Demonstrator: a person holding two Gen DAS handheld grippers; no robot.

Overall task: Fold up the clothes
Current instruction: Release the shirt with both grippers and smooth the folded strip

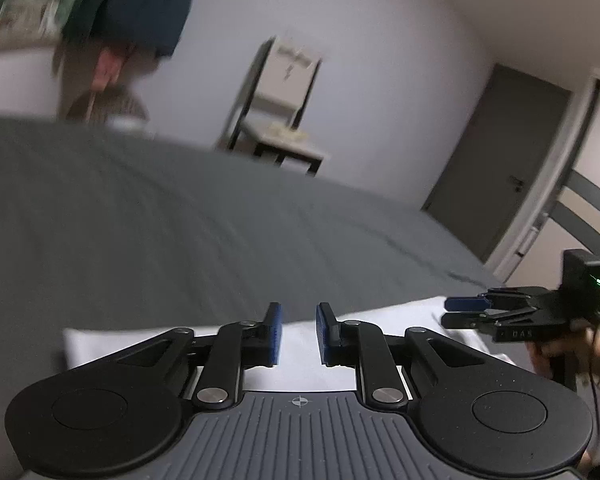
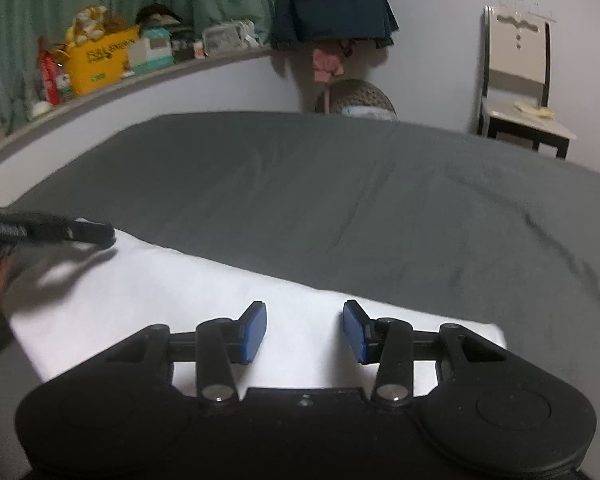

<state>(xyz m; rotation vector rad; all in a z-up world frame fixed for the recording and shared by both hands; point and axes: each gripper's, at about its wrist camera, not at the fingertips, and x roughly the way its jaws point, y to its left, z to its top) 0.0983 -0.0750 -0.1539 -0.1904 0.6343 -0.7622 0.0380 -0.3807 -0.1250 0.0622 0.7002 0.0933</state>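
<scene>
- Left gripper: its blue pads stand a little apart with nothing pinched; only a strip of the white cloth shows through the gap, lying below and beyond the fingertips.
- The cloth is a flat, folded white piece on the grey sheet of the bed, at the near edge; in the left wrist view it reaches from the left of the gripper across to the right.
- Right gripper: its jaws are spread wider, and no cloth is between the pads. The cloth lies under and ahead of them, its far edge running slantwise just beyond the tips.
- In the left wrist view the right gripper shows at the far right, side-on over the cloth's right end, held by a hand.
- In the right wrist view the left gripper's tip sits over the cloth's far left corner; I cannot tell if it touches.
- Beyond the bed: a shelf with boxes, a dark jacket, a chair.
</scene>
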